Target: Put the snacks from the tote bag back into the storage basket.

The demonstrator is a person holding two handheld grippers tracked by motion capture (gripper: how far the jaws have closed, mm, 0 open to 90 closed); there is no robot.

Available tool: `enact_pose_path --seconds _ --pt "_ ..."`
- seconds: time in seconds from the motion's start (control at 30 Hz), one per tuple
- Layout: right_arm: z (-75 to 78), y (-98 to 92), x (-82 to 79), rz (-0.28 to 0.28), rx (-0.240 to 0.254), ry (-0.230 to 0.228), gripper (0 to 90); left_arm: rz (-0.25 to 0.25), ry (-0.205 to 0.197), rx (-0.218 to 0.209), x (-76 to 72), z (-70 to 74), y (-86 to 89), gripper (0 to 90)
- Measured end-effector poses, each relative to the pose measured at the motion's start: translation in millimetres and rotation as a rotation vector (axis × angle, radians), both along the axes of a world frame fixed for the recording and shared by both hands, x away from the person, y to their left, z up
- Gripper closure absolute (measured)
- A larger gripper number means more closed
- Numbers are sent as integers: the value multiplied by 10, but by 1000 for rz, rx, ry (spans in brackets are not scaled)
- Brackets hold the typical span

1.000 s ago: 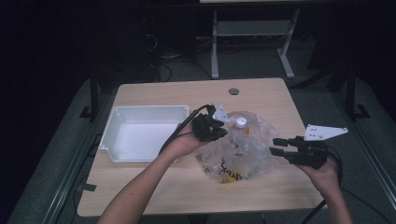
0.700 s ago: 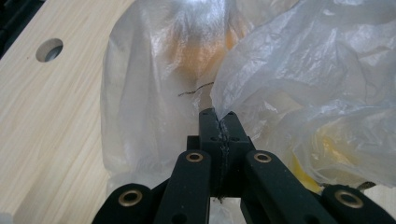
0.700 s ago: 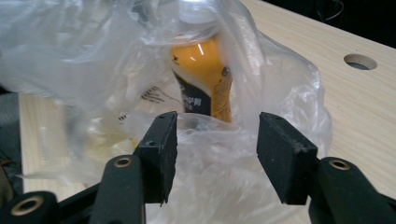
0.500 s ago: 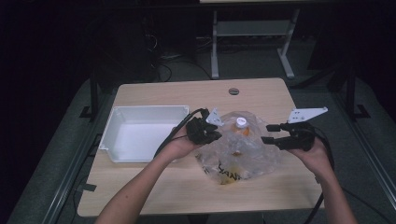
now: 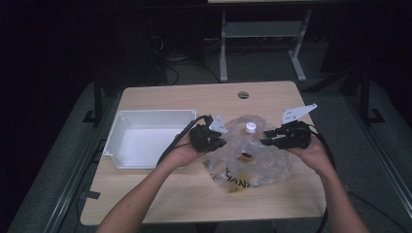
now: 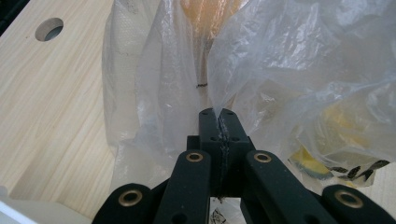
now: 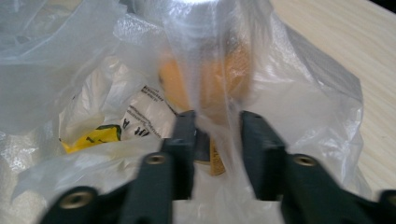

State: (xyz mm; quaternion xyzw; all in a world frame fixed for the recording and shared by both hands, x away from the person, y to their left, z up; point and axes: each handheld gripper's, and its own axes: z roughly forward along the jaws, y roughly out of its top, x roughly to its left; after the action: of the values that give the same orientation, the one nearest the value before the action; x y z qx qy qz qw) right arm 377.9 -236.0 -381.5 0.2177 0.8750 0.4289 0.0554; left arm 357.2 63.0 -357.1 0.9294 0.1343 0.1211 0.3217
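Clear plastic bag (image 5: pixel 252 158) at frame centre on bench (image 5: pixel 160 99), right of white tray (image 5: pixel 145 138). Left tongs (image 6: pixel 218 114) pinched tight on bag film, likely anchoring mouth. Right tongs (image 7: pixel 212 128) parted astride fold, apparently lining up second grip. White-capped bottle (image 5: pixel 250 127) upright inside.

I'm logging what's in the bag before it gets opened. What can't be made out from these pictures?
- Bottle, right claw view: blurred, veiled by the plastic bag; its label is unreadable.
- Yellow packet, left claw view: crumpled film hides most of it; its print is cut off.
- Writing on the bag, high view: too small to read.
- Tray, high view: the left arm covers its near right corner.
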Motion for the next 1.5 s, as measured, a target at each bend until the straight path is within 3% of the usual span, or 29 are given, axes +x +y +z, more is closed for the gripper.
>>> enact_pose_path --seconds 0.17,0.3,0.57,0.73,0.93,1.03,1.17,1.3,1.5 --pt "-1 14 4 13 -9 -11 893 0 -3 3 0 -21 19 900" --pt "36 9 6 18 -13 -3 897 5 3 0 22 -25 59 900" --pt "202 -11 23 17 -33 -33 899 28 -1 -9 66 1 131 900" --pt "397 -11 106 13 -48 -55 899 65 -7 -39 118 91 173 900" --pt "503 11 223 -9 -48 -51 899 104 -5 -58 198 107 216 900" --pt "489 52 269 -13 -59 -39 899 134 5 -80 260 69 234 900" --pt "444 87 312 -22 -77 -29 899 149 -1 -63 289 35 221 900" --pt "385 78 351 -38 -57 0 899 183 -1 -67 325 -3 206 900" --pt "424 23 324 -62 -27 -30 900 217 -16 -88 342 49 266 900"
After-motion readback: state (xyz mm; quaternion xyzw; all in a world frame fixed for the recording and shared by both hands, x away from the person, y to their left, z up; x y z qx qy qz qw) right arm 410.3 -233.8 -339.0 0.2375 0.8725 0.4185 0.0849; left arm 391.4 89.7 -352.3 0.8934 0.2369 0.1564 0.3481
